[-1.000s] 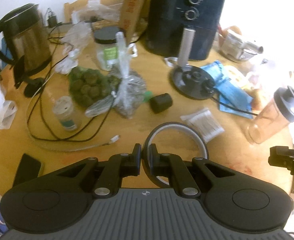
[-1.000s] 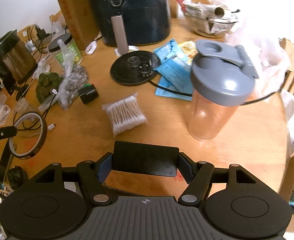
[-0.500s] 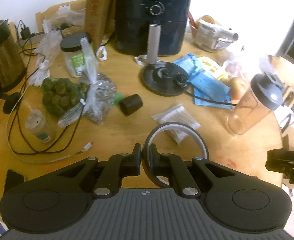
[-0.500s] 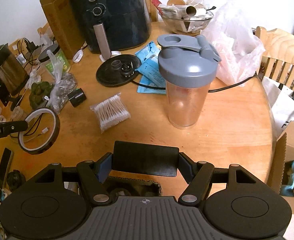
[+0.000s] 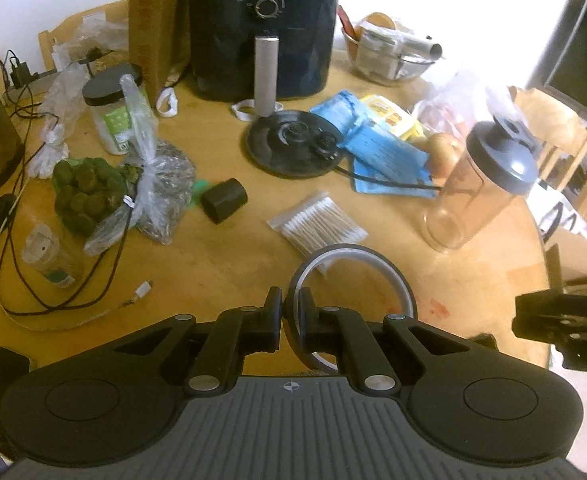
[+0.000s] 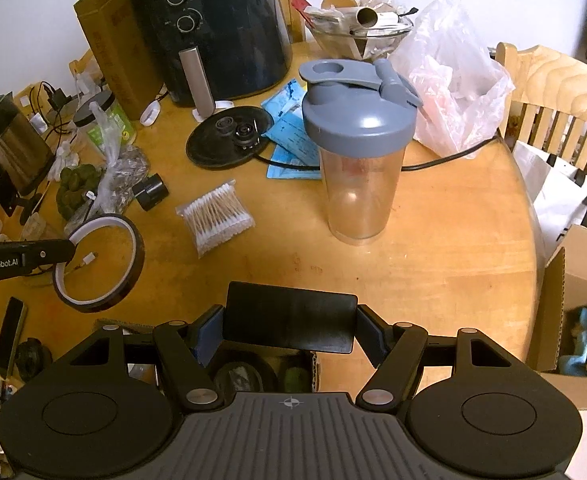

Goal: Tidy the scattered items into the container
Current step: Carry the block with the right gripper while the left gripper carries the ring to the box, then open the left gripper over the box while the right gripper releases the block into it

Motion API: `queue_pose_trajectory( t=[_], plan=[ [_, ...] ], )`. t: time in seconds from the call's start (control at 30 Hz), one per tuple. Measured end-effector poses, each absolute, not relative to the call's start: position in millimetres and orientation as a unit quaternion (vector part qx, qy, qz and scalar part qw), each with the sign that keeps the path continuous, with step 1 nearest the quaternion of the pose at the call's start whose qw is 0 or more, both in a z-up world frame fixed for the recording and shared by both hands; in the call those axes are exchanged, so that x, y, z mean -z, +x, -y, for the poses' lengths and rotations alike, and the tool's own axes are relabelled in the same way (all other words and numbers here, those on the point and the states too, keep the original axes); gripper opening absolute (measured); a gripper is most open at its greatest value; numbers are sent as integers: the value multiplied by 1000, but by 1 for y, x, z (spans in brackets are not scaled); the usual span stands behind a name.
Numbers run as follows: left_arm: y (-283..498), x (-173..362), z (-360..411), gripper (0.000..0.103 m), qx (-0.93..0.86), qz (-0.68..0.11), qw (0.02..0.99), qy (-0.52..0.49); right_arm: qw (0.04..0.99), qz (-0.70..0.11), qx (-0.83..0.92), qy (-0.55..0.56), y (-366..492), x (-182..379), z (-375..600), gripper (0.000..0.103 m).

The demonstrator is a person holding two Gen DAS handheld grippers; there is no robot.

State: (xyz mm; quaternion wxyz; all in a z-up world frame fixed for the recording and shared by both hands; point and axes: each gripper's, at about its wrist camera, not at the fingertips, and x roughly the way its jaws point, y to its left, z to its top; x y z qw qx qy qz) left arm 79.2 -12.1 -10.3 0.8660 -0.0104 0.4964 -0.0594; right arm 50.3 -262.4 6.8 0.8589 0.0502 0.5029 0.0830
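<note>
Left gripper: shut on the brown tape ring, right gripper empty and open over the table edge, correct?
Not quite. The right gripper is not empty: the right wrist view shows it shut on a flat black rectangular object. The left gripper is indeed shut on the brown tape ring.

A black air fryer (image 5: 259, 28) stands at the back of the wooden table (image 5: 221, 256), a glass bowl (image 6: 359, 38) beside it and a wooden chair (image 6: 553, 92) near the table's edge.
</note>
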Motion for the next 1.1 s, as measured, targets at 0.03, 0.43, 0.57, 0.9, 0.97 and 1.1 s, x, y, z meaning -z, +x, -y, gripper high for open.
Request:
queue_pose_trajectory(
  t=[0.03, 0.43, 0.57, 0.9, 0.97, 1.1],
  plan=[
    [77, 11, 14, 9, 62, -499, 864, -10, 858, -504, -83, 50, 49, -7, 263, 72],
    [50, 40, 39, 9, 101, -544, 833, 4, 842, -529, -93, 45, 34, 7, 262, 72],
    [43, 47, 45, 11, 110, -556, 824, 5, 837, -536, -102, 40, 30, 10, 260, 72],
    [35, 49, 43, 42, 89, -582, 808, -6, 825, -549, -134, 24, 22, 13, 250, 75],
    [33, 46, 40, 54, 80, -583, 808, -13, 819, -556, -141, 20, 24, 15, 246, 94],
    [30, 42, 36, 55, 57, -590, 805, -18, 816, -559, -147, 4, 25, 16, 240, 103]
  ],
)
